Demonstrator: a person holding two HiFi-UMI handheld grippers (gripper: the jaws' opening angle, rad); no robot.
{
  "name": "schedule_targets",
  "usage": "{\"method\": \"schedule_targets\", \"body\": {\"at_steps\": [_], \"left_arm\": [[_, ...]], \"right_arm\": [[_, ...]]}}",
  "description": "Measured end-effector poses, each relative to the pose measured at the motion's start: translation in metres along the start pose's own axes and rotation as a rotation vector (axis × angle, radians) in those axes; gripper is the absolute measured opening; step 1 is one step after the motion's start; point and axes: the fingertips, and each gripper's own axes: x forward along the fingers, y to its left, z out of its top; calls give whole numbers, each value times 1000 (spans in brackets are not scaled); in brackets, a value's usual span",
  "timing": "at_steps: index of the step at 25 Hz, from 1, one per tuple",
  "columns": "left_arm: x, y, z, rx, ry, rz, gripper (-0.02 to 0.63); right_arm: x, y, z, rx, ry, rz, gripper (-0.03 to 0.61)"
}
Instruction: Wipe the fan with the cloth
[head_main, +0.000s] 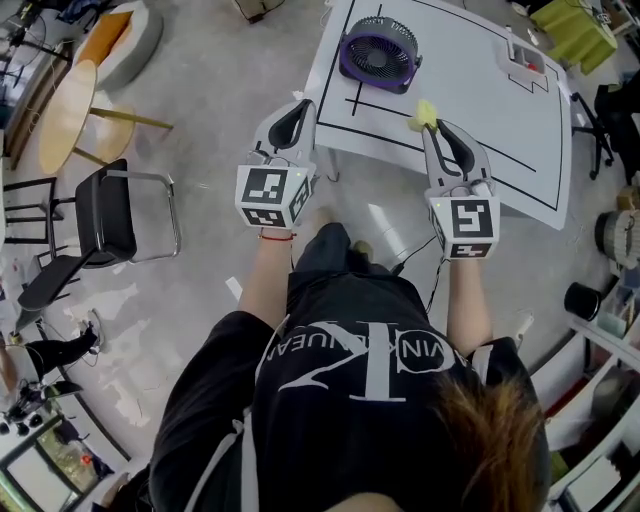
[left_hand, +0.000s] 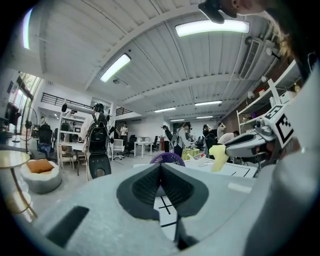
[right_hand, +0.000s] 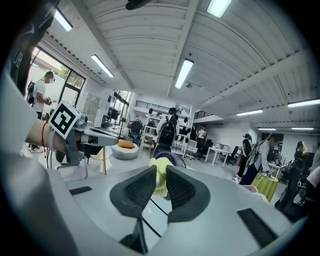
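A purple fan (head_main: 379, 53) lies on the white table (head_main: 470, 130) at its far left; it peeks over the jaws as the fan (left_hand: 167, 158) in the left gripper view and the fan (right_hand: 166, 156) in the right one. My right gripper (head_main: 428, 122) is shut on a yellow cloth (head_main: 424, 113), held at the table's near edge; the cloth (right_hand: 160, 176) is pinched between its pads, and the cloth (left_hand: 218, 156) shows at the right of the left gripper view. My left gripper (head_main: 301, 110) is shut with nothing in it, level, just off the table's left near edge.
Black lines are marked on the tabletop. A small white device (head_main: 526, 62) with a red spot lies at the table's far right. A black chair (head_main: 105, 213) and a round wooden table (head_main: 67, 113) stand at the left. People stand in the far room.
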Motion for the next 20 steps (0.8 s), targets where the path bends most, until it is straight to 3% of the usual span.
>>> {"method": "schedule_targets", "body": {"at_steps": [20], "left_arm": [[-32,-49,9,48,-22,8,9]], "right_arm": [[-54,-1,-1,109,-96,72,63]]}}
